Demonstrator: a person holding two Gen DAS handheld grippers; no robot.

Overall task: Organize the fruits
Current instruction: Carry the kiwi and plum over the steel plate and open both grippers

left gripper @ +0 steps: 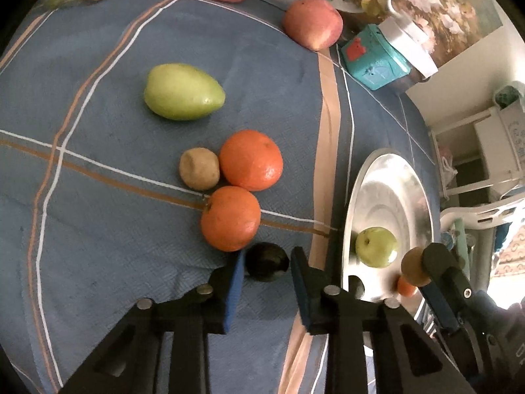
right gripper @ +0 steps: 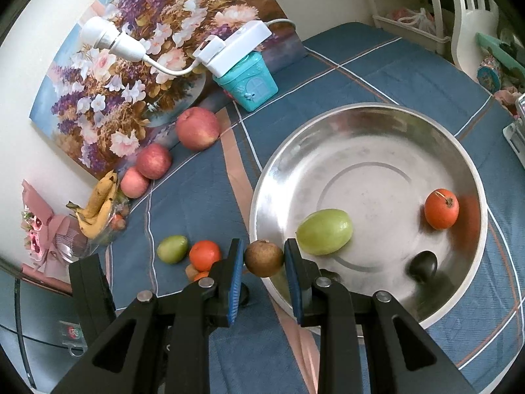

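Crowding the dark plum (left gripper: 266, 261): two oranges (left gripper: 230, 218), kiwi (left gripper: 199, 168), left tongs (left gripper: 267, 267)

My right gripper (right gripper: 264, 259) pinches a brown round fruit (right gripper: 264, 258) between its blue pads, right at the rim of the steel dish (right gripper: 367, 121) at its 8 o'clock. Inside the dish lie 3 fruits: a green one (right gripper: 325, 231) near 7 o'clock, a dark one (right gripper: 423, 264) near 5 o'clock, and an orange one (right gripper: 441, 208) near 4 o'clock. On the blue checked cloth (right gripper: 377, 65), off at my 9 o'clock, sit a small green fruit (right gripper: 172, 249) and an orange (right gripper: 205, 255) side by side.
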